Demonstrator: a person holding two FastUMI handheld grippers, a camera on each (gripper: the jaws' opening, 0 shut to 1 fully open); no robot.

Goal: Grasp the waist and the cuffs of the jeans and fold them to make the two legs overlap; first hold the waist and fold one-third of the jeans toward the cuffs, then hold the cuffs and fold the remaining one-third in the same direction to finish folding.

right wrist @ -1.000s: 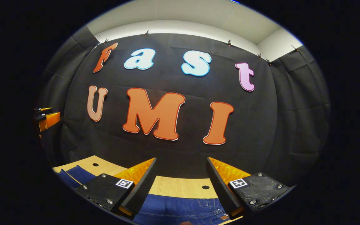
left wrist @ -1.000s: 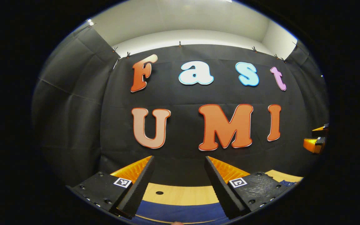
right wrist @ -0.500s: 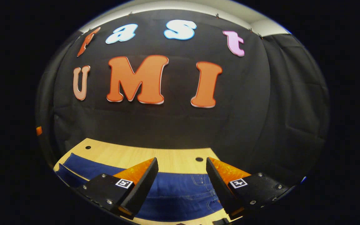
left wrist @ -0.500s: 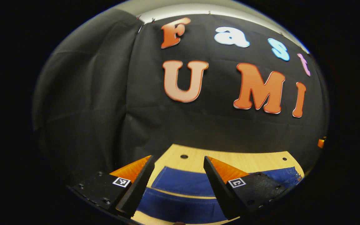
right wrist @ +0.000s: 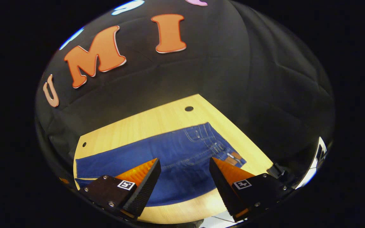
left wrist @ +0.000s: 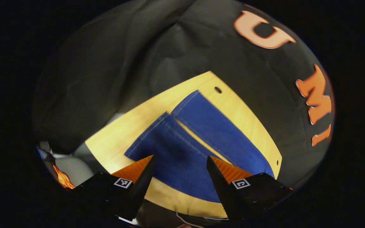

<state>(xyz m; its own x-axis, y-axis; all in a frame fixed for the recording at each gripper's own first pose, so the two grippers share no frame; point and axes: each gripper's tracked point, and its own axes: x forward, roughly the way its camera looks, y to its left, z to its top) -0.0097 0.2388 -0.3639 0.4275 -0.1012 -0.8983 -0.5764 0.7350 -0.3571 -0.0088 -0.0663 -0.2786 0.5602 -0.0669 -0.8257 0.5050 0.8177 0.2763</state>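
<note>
So far no fold has been made, judging by how the jeans lie.

Left gripper view: the left gripper [left wrist: 179, 171] hangs above the leg end of the jeans [left wrist: 198, 139], jaws spread apart with nothing between them. Both legs lie flat side by side on the tabletop [left wrist: 131, 126], a thin strip of wood showing between them. The cuffs [left wrist: 163, 120] point toward the far corner and are not touched. Legs do not overlap yet.

Right gripper view: the right gripper [right wrist: 185, 172] hangs above the waist end, jaws likewise apart and empty. The jeans [right wrist: 157, 155] stretch flat across the tabletop [right wrist: 157, 122], waist [right wrist: 223, 152] with its belt loops at the right, legs running off to the left. No contact with the cloth.

Judgement: task is at its very start. Left to do: grip waist and cuffs, bring one leg over the other, then fold the waist third toward the cuffs, then the cuff third the same way.
</note>
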